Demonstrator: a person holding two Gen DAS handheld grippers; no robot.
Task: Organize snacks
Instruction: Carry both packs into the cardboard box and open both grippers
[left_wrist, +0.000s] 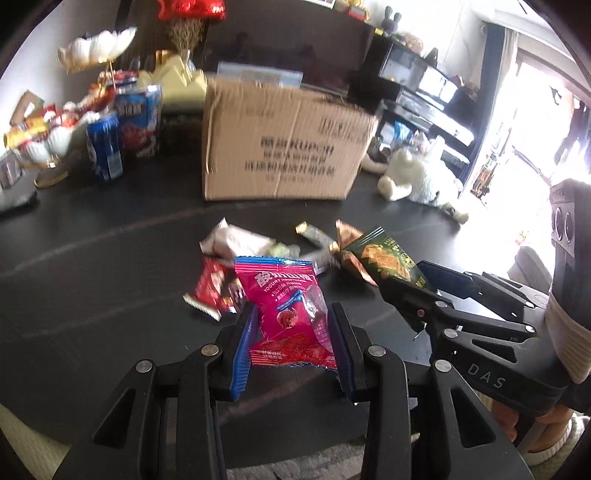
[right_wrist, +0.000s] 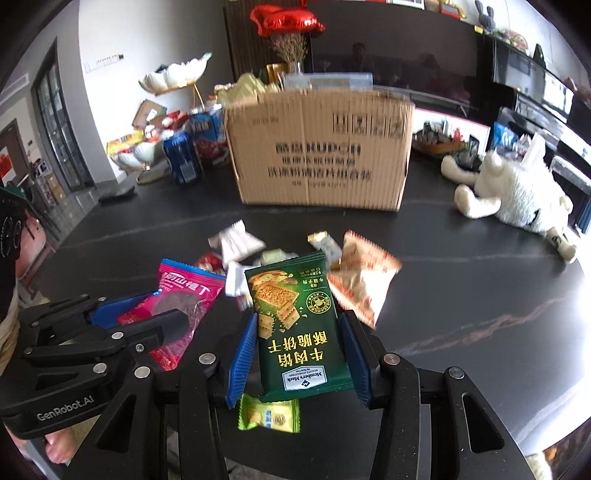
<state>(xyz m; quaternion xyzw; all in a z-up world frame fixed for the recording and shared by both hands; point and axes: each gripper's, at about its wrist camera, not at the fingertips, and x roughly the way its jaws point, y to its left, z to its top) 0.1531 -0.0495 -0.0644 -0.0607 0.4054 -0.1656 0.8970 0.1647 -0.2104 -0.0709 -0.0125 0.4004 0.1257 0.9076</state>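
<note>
Snacks: small crinkly foil and plastic packets with serrated ends, loose pile mid-frame on the dark matte table (right_wrist: 461, 295). Left gripper (left_wrist: 291, 332) clamped on a glossy magenta hawthorn packet (left_wrist: 291, 314), part clear window, lifted off the tabletop, lower centre of the left view. Right gripper (right_wrist: 299, 350) grasps a flat dark-green cracker packet (right_wrist: 299, 325), lower centre of the right view. Ribbed blue pads press both packets' side edges. Orange-white pouch (right_wrist: 364, 277) just right of the green one; lime wrapper (right_wrist: 269, 411) below it. Corrugated cardboard box (right_wrist: 321, 151), top open, upper centre behind the pile; contents not visible. Blue cans (left_wrist: 107, 147) upper left, fluffy white plush toy (right_wrist: 517, 192) right.
</note>
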